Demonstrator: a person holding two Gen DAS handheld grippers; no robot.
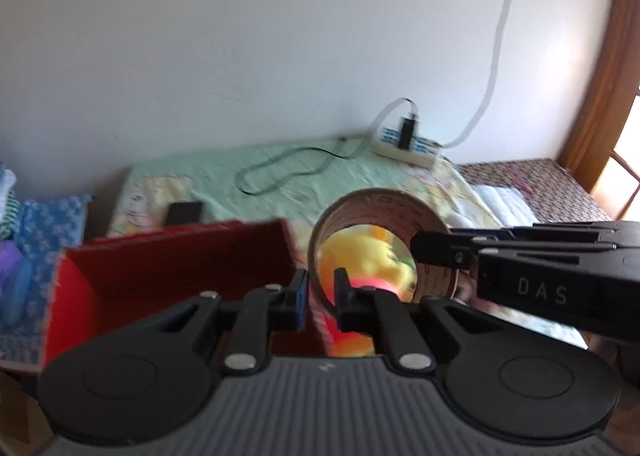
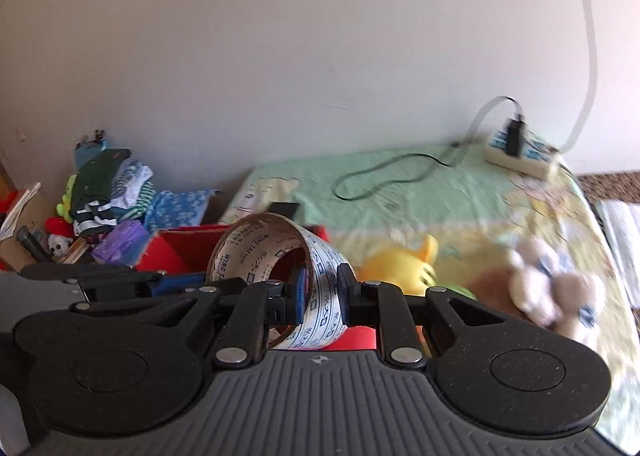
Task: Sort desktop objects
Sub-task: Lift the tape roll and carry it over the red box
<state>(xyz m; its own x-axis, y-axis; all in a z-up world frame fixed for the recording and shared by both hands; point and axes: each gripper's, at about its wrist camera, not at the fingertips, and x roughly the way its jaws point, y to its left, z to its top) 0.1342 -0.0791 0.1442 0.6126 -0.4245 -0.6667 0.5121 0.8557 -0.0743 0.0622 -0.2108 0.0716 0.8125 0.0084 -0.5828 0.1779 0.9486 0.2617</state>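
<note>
Both my grippers are clamped on the same roll of packing tape [image 2: 280, 280], held in the air above the table. My right gripper [image 2: 323, 298] pinches the roll's wall, printed tape band squeezed between its fingers [image 2: 347, 288]. My left gripper [image 1: 321, 298] grips the near rim of the roll [image 1: 384, 240]; one finger sits outside the cardboard ring, the other inside the core. In the left wrist view the right gripper's arm comes in from the right, marked DAS.

Red cardboard box [image 1: 168, 268] is open, just left of and below the roll. Yellow plush toy [image 2: 404, 264] lies on the green-yellow cartoon tablecloth [image 2: 440, 192], showing through the roll's hole in the left view. White-brown plush [image 2: 556, 288] near the right edge, blurred. Power strip [image 2: 520, 160] with a black plug by the wall, black cable loop [image 2: 380, 176] beside it. Black phone-like slab [image 1: 184, 212] behind the box. Pile of clothes [image 2: 108, 196] far left.
</note>
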